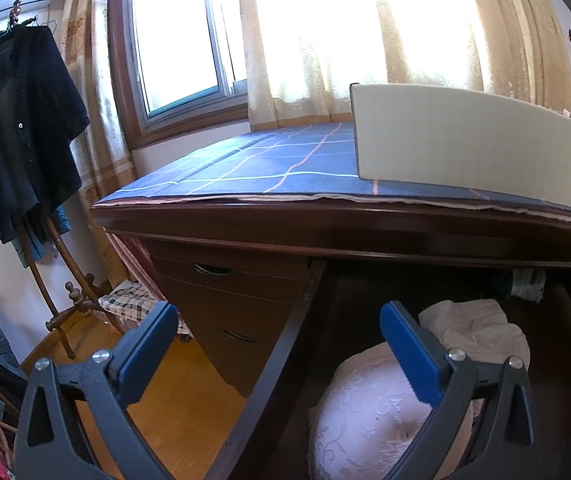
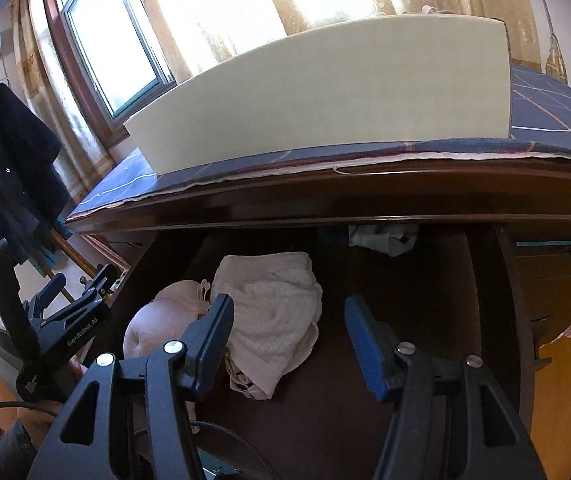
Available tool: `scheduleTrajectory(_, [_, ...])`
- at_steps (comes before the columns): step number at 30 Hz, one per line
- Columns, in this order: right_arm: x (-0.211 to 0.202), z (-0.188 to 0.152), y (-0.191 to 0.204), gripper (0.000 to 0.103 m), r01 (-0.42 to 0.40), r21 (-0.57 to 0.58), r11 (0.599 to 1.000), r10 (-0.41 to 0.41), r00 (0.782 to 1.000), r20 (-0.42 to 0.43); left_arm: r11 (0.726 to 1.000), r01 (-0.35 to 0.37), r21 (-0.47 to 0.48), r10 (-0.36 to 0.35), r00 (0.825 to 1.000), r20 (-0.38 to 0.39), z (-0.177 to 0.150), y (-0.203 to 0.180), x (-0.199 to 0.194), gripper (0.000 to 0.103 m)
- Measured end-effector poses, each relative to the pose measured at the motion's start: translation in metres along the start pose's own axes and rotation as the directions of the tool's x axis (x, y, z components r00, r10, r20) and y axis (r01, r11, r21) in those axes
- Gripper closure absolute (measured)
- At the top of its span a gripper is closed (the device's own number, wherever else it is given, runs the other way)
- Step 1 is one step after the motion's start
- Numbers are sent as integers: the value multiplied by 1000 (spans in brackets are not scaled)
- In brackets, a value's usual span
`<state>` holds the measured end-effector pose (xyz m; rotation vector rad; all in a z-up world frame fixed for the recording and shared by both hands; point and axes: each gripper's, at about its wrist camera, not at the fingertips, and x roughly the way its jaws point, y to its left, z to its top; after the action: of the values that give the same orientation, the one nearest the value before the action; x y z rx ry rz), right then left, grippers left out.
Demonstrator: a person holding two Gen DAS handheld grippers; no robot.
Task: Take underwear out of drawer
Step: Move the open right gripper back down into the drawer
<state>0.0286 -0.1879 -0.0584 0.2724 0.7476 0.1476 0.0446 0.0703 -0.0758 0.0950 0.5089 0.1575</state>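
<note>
The desk's wide drawer [image 2: 409, 292] is pulled out. In it lie a white dotted piece of underwear [image 2: 273, 308], folded, and a pink lacy piece [image 2: 161, 320] to its left. A grey crumpled cloth [image 2: 385, 236] sits at the back, under the desk top. My right gripper [image 2: 289, 322] hangs open over the drawer. Its left finger is at the white piece's near left edge, and nothing is pressed between the pads. My left gripper [image 1: 279, 320] is open too, straddling the drawer's left wall [image 1: 285, 356]. The pink piece [image 1: 369, 412] and the white one [image 1: 481, 328] lie beyond its right finger.
A long white box [image 2: 325, 92] stands on the blue checked cloth [image 1: 269, 160] covering the desk top. Closed side drawers [image 1: 229, 292] are on the left, and more are on the right [image 2: 557, 264]. A coat stand with a dark shirt [image 1: 17, 128] stands by the window.
</note>
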Motion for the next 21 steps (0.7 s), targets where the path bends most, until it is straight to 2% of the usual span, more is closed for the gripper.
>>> scheduleTrajectory(4, [7,0,-2,43,-11,19,1000,12,999,-36,1000,4,-2,-4,1000,0,0,0,0,0])
scheduleTrajectory(7, [17,1,-5,43,-31,48,998,35,995,-92,1000,7,-4,-7,1000,-1,1,0,0,0])
scheduleTrajectory(10, [32,1,-10,43,-65,98,993,80,984,-157,1000,8,-8,-8,1000,-1,1,1,1,0])
scheduleTrajectory(12, [44,1,-9,43,-51,102,993,71,976,-206,1000,10,-19,-10,1000,1,2,2,1,0])
scheduleTrajectory(16, [64,2,-3,43,-36,94,995,61,957,-282,996,17,-87,-18,1000,-8,2,10,4,0])
scheduleTrajectory(19, [73,4,10,43,-26,43,999,38,951,-306,987,32,-159,-37,999,-26,1,21,8,0])
scheduleTrajectory(21, [73,3,21,43,-82,41,996,90,946,-313,971,48,-235,-56,998,-27,-2,32,9,0])
